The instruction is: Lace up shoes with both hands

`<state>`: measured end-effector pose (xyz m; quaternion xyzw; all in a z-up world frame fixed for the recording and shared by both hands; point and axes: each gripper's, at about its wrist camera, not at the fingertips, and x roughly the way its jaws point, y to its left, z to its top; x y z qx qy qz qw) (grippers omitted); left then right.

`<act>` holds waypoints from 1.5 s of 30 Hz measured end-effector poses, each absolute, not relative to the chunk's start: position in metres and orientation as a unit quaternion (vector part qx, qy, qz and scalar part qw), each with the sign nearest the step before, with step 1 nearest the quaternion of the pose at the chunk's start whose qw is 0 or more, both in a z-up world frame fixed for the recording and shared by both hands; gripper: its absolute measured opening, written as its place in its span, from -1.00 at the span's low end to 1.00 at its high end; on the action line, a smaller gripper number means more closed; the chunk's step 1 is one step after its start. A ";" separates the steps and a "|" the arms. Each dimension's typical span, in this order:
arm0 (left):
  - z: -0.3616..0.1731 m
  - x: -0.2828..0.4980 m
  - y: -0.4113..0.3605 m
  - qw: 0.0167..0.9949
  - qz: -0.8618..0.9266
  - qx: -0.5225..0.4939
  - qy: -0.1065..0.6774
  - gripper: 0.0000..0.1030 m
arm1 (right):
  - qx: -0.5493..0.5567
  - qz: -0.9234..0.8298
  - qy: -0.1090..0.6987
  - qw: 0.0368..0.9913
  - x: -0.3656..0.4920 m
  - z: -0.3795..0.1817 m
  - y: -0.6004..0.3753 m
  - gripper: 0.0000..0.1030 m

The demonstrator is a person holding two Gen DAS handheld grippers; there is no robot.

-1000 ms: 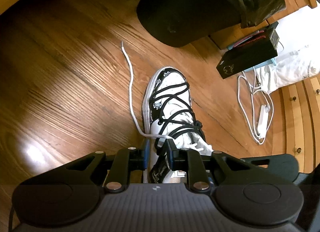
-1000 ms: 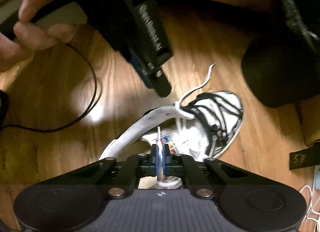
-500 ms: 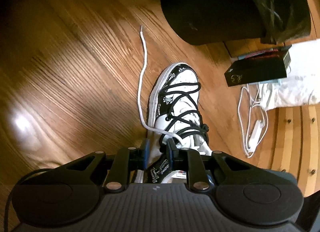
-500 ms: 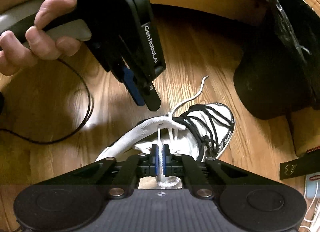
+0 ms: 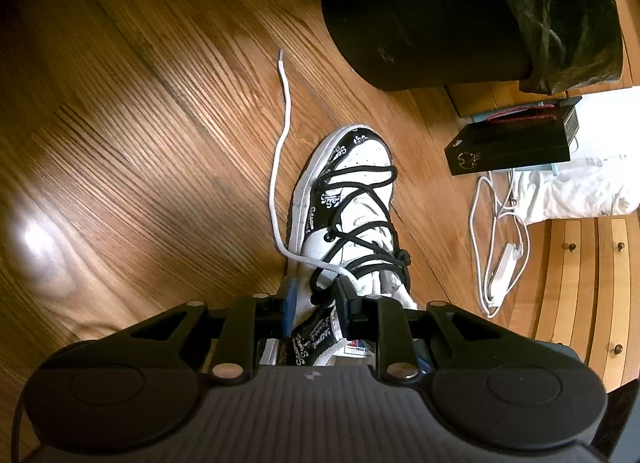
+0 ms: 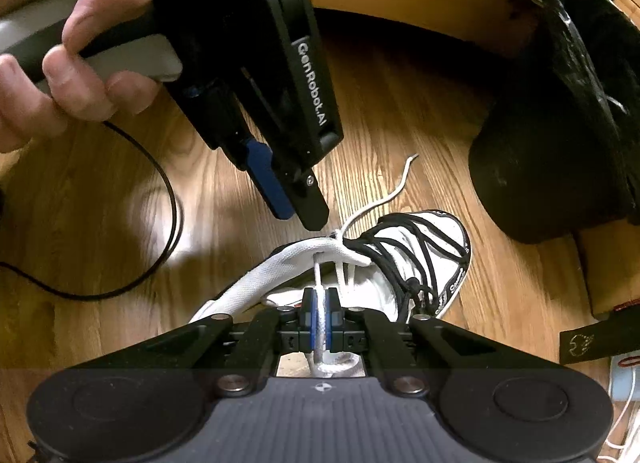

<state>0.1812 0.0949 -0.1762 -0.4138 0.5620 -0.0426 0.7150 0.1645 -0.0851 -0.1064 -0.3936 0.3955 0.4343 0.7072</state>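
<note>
A white and black sneaker [image 5: 360, 199] with criss-crossed black laces lies on the wood floor. A white lace [image 5: 276, 167] runs from its collar out across the floor. My left gripper [image 5: 317, 303] straddles the shoe's collar; its jaws are opening and the pads press on nothing. Seen from the right wrist, the left gripper [image 6: 300, 211] hovers just above the white collar of the sneaker [image 6: 424, 259]. My right gripper [image 6: 320, 315] is shut on the white lace [image 6: 319, 275], which rises taut to an eyelet in the collar.
A black bin [image 5: 432, 15] stands beyond the toe. To the right are a black box [image 5: 508, 147], a white cloth [image 5: 576, 191], a white charger cable [image 5: 500, 255] and wooden drawers [image 5: 592, 283]. A black cable [image 6: 160, 223] loops on the floor at left.
The left gripper has rolled and come down closer to the shoe's collar, with its jaws a little wider. The right gripper has kept its hold on the white lace.
</note>
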 end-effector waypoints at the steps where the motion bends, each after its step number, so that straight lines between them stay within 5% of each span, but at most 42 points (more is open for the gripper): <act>1: -0.176 0.181 0.095 0.715 -0.042 -0.414 0.562 -0.56 | -0.395 0.434 0.395 0.707 0.165 -0.107 -0.085 -0.91; 45: -0.176 0.184 0.096 0.713 -0.040 -0.422 0.559 -0.56 | -0.393 0.443 0.387 0.707 0.164 -0.108 -0.083 -0.91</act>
